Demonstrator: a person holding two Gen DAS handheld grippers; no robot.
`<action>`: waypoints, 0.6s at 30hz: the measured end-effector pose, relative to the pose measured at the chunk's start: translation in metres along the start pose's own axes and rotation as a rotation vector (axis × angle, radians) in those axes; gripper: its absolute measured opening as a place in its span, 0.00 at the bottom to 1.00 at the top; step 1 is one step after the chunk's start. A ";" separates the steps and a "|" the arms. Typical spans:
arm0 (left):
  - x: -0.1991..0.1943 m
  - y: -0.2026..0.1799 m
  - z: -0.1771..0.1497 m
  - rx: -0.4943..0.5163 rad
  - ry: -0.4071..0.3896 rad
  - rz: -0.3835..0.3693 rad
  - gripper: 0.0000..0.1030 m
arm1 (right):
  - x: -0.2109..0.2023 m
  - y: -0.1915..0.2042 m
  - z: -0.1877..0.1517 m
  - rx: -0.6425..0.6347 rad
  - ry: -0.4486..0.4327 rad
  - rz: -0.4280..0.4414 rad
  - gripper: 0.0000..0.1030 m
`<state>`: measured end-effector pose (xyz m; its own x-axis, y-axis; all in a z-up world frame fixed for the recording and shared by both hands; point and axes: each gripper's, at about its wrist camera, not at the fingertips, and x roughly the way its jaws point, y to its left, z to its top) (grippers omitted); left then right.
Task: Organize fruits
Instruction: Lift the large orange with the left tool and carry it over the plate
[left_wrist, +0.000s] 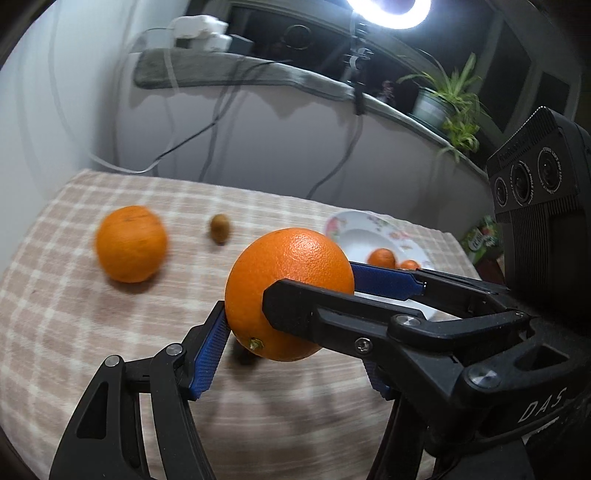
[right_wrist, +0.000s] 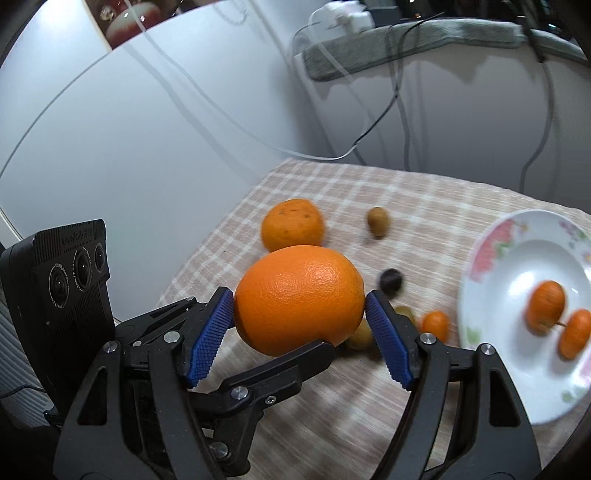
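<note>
The large orange (right_wrist: 299, 291) hangs clear of the table (right_wrist: 424, 192), clamped from two directions at once. The right hand-held gripper (right_wrist: 299, 317) presses its blue pads (right_wrist: 210, 339) on the fruit's two long ends. The left hand-held gripper (left_wrist: 295, 347) closes across it at an angle, one pad flat against the peel and the other mostly hidden behind the right one's finger. The doubled grip looks chosen because the fruit is round, smooth and fills each jaw span, so one pair of pads might let it roll. It sits right at the fingertips of both tools, not deep in the jaws, with its stem end facing down and toward the left camera. Below and beyond it a second orange (right_wrist: 293, 223), a kiwi (right_wrist: 377, 220), a dark fruit (right_wrist: 390, 279) and a small mandarin (right_wrist: 436, 325) lie loose on the checked cloth. The flowered plate (right_wrist: 480, 266), to the right, already holds two mandarins (right_wrist: 546, 306), which suggests the plate is where the fruit goes.
</note>
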<state>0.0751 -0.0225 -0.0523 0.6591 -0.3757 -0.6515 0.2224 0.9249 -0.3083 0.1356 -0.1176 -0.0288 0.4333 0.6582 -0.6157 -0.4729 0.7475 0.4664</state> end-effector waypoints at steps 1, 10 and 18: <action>0.003 -0.007 0.000 0.012 0.004 -0.009 0.63 | -0.006 -0.005 -0.002 0.009 -0.009 -0.009 0.75; 0.027 -0.064 0.002 0.106 0.041 -0.086 0.63 | -0.060 -0.047 -0.024 0.097 -0.080 -0.088 0.75; 0.047 -0.099 0.004 0.171 0.073 -0.127 0.63 | -0.084 -0.075 -0.037 0.155 -0.118 -0.140 0.75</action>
<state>0.0865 -0.1319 -0.0499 0.5658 -0.4873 -0.6652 0.4231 0.8640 -0.2731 0.1063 -0.2322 -0.0356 0.5772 0.5462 -0.6071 -0.2824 0.8310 0.4792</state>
